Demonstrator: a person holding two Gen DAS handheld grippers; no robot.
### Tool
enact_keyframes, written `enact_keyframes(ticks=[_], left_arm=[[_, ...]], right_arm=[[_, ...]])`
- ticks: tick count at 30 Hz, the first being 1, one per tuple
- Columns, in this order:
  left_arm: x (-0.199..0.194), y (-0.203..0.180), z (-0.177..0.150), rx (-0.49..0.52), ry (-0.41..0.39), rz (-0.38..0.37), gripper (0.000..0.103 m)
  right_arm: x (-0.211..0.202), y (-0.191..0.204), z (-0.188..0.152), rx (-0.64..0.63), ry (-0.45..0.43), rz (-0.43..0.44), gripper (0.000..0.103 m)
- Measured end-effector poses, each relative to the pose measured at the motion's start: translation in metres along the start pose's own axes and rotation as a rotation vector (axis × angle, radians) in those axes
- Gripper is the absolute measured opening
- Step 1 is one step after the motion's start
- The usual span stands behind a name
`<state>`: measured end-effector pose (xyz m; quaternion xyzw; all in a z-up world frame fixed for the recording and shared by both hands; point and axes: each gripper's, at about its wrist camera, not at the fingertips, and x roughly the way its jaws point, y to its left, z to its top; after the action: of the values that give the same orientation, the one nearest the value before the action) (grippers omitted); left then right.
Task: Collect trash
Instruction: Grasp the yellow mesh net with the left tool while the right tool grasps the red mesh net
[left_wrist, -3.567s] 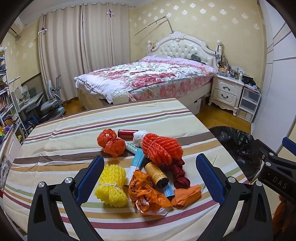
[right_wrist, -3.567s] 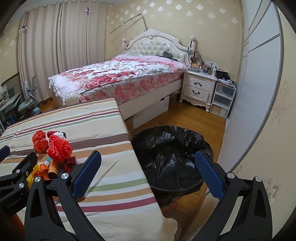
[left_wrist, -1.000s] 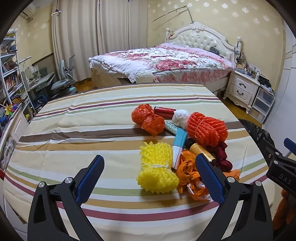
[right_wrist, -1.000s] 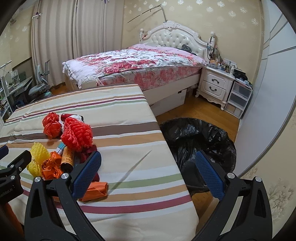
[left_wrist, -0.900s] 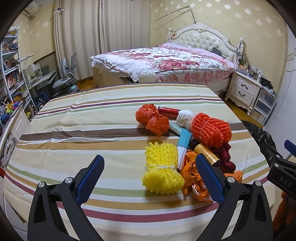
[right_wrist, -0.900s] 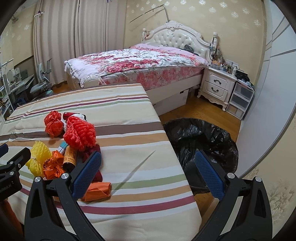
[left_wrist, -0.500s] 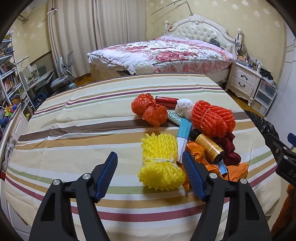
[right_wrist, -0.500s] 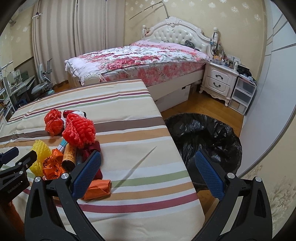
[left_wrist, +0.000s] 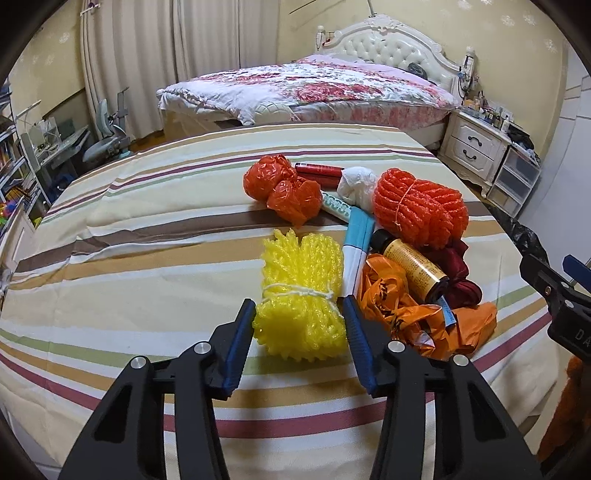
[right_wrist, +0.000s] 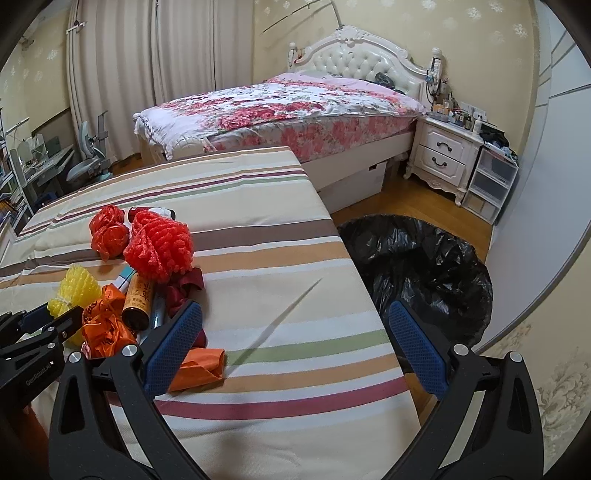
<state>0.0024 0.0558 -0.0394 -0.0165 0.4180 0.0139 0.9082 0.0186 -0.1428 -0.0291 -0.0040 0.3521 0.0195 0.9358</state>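
A pile of trash lies on the striped table (left_wrist: 147, 236). My left gripper (left_wrist: 300, 323) has its blue pads closed against both sides of the yellow foam net (left_wrist: 301, 291), which rests on the cloth; it also shows in the right wrist view (right_wrist: 75, 291). To its right lie a crumpled orange bag (left_wrist: 399, 310), a brown bottle (left_wrist: 413, 264), a blue tube (left_wrist: 356, 247), an orange-red foam net (left_wrist: 419, 206) and a red plastic bag (left_wrist: 284, 188). My right gripper (right_wrist: 291, 343) is open and empty above the table's right edge, beside the black trash bag (right_wrist: 421, 266).
A folded orange wrapper (right_wrist: 201, 365) lies by my right gripper's left finger. A dark red cloth (left_wrist: 458, 269) sits behind the bottle. A bed (left_wrist: 314, 88) stands beyond the table, with a white nightstand (right_wrist: 443, 155) and drawers (right_wrist: 491, 184) on the right.
My left gripper moved forward to the yellow foam net and its jaws narrowed from wide open onto the net. My right gripper stayed open and shifted slightly.
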Motion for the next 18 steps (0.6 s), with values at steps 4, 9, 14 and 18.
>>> enact_keyframes(ticks=[4, 9, 14, 18], left_arm=[[-0.007, 0.006, 0.002, -0.011, -0.019, -0.010, 0.045], [-0.016, 0.016, 0.006, -0.043, -0.046, -0.016, 0.045], [-0.021, 0.030, 0.010, -0.066, -0.066, 0.002, 0.045], [-0.019, 0.040, 0.013, -0.088, -0.068, 0.020, 0.045]], right_arm=[[0.001, 0.006, 0.000, -0.012, 0.000, 0.005, 0.099], [0.002, 0.016, 0.007, -0.035, -0.010, 0.022, 0.098], [0.006, 0.034, 0.017, -0.067, -0.022, 0.059, 0.098], [0.010, 0.053, 0.025, -0.105, -0.031, 0.089, 0.098]])
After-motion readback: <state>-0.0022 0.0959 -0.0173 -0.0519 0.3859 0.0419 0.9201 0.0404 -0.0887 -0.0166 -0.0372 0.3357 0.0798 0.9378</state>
